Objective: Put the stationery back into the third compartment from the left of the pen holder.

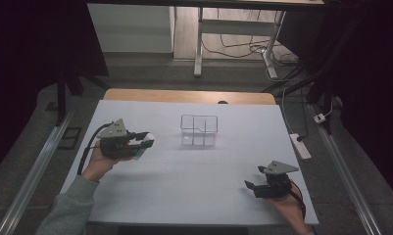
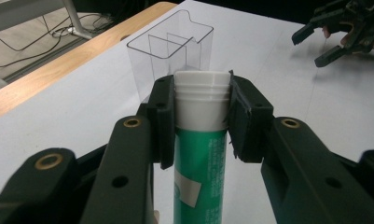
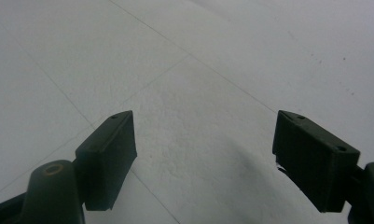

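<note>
A green tube with a white cap (image 2: 201, 140) lies between the pads of my left gripper (image 2: 201, 119), which is shut on it just below the cap. From above, that gripper (image 1: 144, 141) is held over the left part of the white table, the tube's pale end (image 1: 146, 144) pointing right toward a clear divided box (image 1: 199, 130). The same box (image 2: 170, 51) stands just beyond the tube's cap. My right gripper (image 1: 251, 187) rests near the front right of the table, and its jaws (image 3: 203, 158) stand wide open over bare white surface. It also appears far off as a dark gripper (image 2: 348, 28).
The white sheet (image 1: 194, 171) covers a wooden table whose edge (image 1: 189, 96) shows at the back. A power strip (image 1: 300, 145) and cables lie on the floor at the right. A metal rail (image 1: 32, 176) runs along the left side.
</note>
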Tool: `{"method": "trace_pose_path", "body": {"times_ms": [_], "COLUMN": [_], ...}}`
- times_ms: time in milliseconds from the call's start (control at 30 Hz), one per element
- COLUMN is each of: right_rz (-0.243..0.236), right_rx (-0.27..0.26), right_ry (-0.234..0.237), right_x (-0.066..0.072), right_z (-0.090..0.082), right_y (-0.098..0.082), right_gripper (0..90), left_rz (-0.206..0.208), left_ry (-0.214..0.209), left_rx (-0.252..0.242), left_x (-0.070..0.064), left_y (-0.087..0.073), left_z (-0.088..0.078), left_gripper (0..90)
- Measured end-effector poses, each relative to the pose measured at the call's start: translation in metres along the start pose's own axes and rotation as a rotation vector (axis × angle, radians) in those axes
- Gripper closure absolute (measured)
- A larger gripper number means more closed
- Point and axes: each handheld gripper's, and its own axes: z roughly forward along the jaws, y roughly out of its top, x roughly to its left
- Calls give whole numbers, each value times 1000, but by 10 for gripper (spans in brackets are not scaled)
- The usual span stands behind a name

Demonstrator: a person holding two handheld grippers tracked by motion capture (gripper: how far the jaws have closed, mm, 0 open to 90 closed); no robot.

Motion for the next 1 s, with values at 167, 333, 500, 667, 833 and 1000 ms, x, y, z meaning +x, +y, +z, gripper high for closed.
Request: {"method": "trace_pose_path", "body": {"times_ms": [167,333,500,667,833,1000], "right_rz": [2,3,5,4,6,18], "right_rx": [-8,-12,-15,-11,-5,-26], "right_ry": [0,-1,0,-2,-8,-8], "right_x": [0,1,0,0,0,0], "right_z": [-1,-2,-2,-1,-1,-2], "right_y": [1,1,1,1,1,2], "right_gripper": [207,207,208,209,210,208], "left_rz": [-20,-23,-21,-29,-49,-43], "left_ry": [-3,-2,-9,-13,-36,-37], "left_rx": [-20,-35,-39,-44,-69,-86], "left_x": [-1,-3,-4,-3,-2,-3], "left_y": [5,16,26,34,40,50], "left_z": [5,16,29,38,44,52], "left_gripper": [641,641,641,641,641,641]}}
